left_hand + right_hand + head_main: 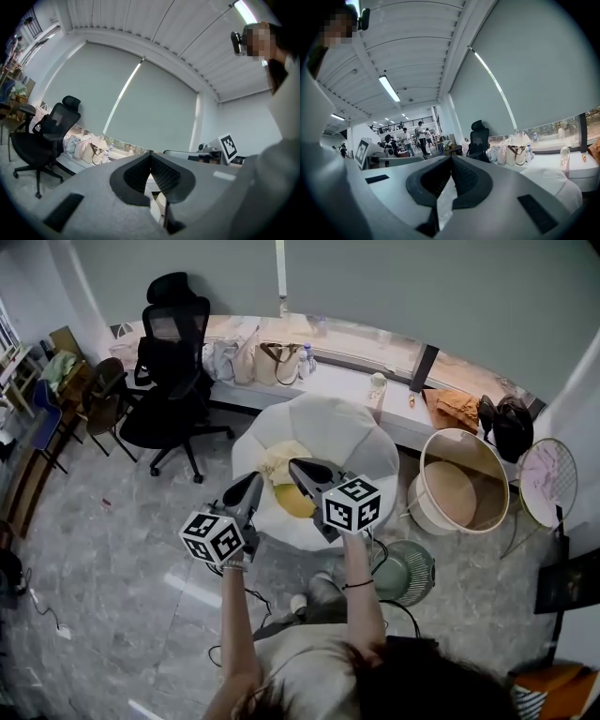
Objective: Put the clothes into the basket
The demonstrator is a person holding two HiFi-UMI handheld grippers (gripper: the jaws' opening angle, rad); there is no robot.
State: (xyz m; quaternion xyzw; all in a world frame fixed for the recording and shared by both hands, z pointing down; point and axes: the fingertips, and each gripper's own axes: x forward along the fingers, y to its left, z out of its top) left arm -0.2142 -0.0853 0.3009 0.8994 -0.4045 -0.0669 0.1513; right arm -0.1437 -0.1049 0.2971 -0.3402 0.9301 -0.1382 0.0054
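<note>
Clothes (275,463): lying just ahead of both tools.
Left tool (257,478), right tool (293,464): we are holding them closed, empty.
Basket (466,433): standing off right tool's outer side.

Grey is seen across the left gripper (255,480) and the right gripper (296,465), with black-and-white square markers carried on both cubes, and the ribbed pads (165,174) are shown near-black. The beanbag (361,432) is picked out in white, and now a yellow cloth (293,502) and a cream cloth (279,461) are caught against it. The basket (466,432) is rimmed in white and lined in tan. The office chair (173,362) is rendered all black, the floor (103,549) is veined like grey marble, and a fan (405,570) is tinted pale green.
</note>
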